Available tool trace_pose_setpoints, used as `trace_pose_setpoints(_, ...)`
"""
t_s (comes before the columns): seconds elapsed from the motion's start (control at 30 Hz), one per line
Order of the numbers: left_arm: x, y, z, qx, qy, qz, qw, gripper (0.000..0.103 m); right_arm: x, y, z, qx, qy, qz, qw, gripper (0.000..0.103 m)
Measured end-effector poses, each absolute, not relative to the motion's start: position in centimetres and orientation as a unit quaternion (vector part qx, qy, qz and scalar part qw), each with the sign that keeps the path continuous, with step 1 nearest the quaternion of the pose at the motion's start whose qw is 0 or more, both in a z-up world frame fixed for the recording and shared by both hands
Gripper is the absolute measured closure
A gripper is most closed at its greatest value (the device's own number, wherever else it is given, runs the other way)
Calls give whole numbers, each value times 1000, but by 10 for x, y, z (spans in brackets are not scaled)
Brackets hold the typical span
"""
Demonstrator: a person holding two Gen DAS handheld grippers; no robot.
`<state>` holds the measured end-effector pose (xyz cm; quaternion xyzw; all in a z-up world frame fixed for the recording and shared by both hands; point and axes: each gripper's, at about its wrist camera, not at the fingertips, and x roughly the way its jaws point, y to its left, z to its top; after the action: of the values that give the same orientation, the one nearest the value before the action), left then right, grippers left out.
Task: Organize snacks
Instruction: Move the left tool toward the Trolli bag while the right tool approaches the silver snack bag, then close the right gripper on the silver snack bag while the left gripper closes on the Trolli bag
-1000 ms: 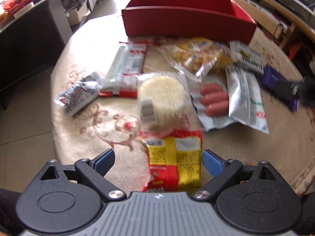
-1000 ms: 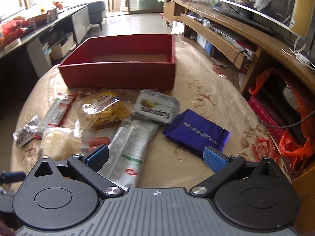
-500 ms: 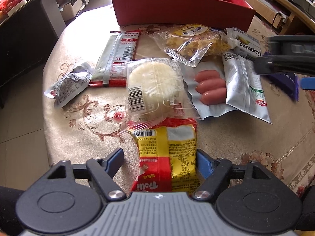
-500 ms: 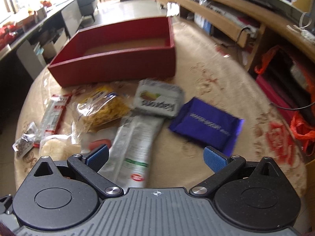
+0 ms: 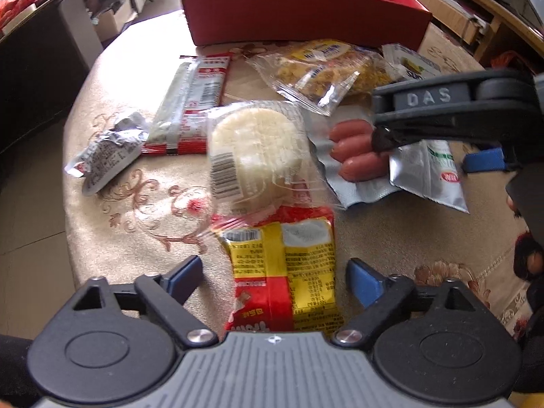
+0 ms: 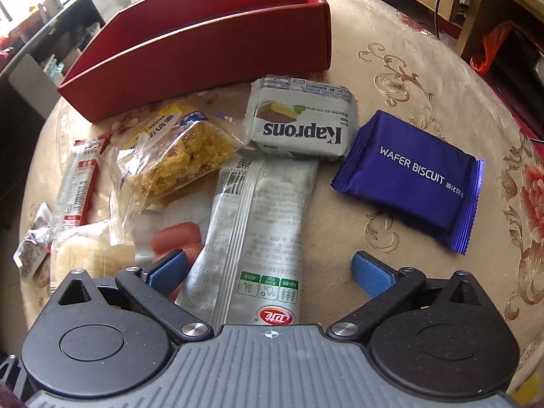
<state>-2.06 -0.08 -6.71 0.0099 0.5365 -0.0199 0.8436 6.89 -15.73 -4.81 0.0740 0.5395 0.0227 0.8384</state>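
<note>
Snack packets lie on a round cloth-covered table before an empty red box (image 5: pixel 306 17), which also shows in the right wrist view (image 6: pixel 210 44). My left gripper (image 5: pixel 273 277) is open, its fingers either side of a yellow-red packet (image 5: pixel 285 268). Beyond it lie a round rice cake (image 5: pixel 255 146) and a sausage pack (image 5: pixel 353 149). My right gripper (image 6: pixel 268 272) is open and low over a long silver pouch (image 6: pixel 258 224); it also shows in the left wrist view (image 5: pixel 442 119). A Kaprons pack (image 6: pixel 301 119) and a purple wafer biscuit pack (image 6: pixel 408 176) lie ahead.
A crumbly yellow cake in clear wrap (image 6: pixel 176 159), a red-white stick pack (image 5: pixel 190 102) and a crumpled silver wrapper (image 5: pixel 105 153) lie to the left. The table edge (image 5: pixel 71 238) drops off at left. Shelves and a low cabinet stand beyond the table.
My right gripper has dropped and moved forward over the silver pouch, entering the left wrist view. My left gripper has moved closer around the yellow-red packet.
</note>
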Motion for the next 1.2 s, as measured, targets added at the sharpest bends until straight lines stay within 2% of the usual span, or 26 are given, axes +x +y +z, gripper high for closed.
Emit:
trace_pose_setpoints(0.2,-23,-3,-67,14,537,-28,843,11,74,-155,-49,65,550,32,832,0)
trace_pose_setpoints(0.27,-23,-1,-66,11,541,-28,841,12,72,-157,-46,65,547,29,834,7)
trace_pose_setpoints(0.3,-24,0,-65,8,542,-27,840,12,71,-157,-44,60,543,34,837,18)
trace_pose_setpoints(0.33,-24,0,-65,5,543,-25,839,14,69,-158,-42,59,539,39,839,36)
trace_pose_setpoints(0.43,-22,4,-64,4,542,-18,840,22,60,-164,-40,59,541,50,838,46)
trace_pose_setpoints(0.53,-25,7,-61,1,540,-14,841,35,48,-167,-36,54,540,61,838,51)
trace_pose_setpoints(0.67,-28,11,-57,-5,539,-9,842,51,30,-167,-29,34,533,75,842,52)
trace_pose_setpoints(0.8,-34,12,-56,-8,539,-6,842,52,14,-170,-27,24,533,83,841,53)
trace_pose_setpoints(0.9,-34,11,-57,-7,539,-3,842,48,10,-168,-33,7,540,81,838,52)
trace_pose_setpoints(1.03,-31,9,-61,2,535,5,845,30,10,-165,-40,-3,545,76,835,44)
trace_pose_setpoints(1.07,-31,8,-62,6,534,7,846,26,12,-163,-42,-10,545,77,835,35)
trace_pose_setpoints(1.1,-31,8,-63,9,533,11,846,24,14,-161,-45,-15,547,81,833,21)
trace_pose_setpoints(1.13,-31,9,-63,7,534,13,845,23,16,-158,-48,-20,547,80,833,18)
trace_pose_setpoints(1.17,-31,11,-63,0,535,14,845,24,15,-154,-49,-33,544,77,835,19)
trace_pose_setpoints(1.2,-31,12,-63,-4,537,13,844,26,14,-151,-49,-48,541,76,836,24)
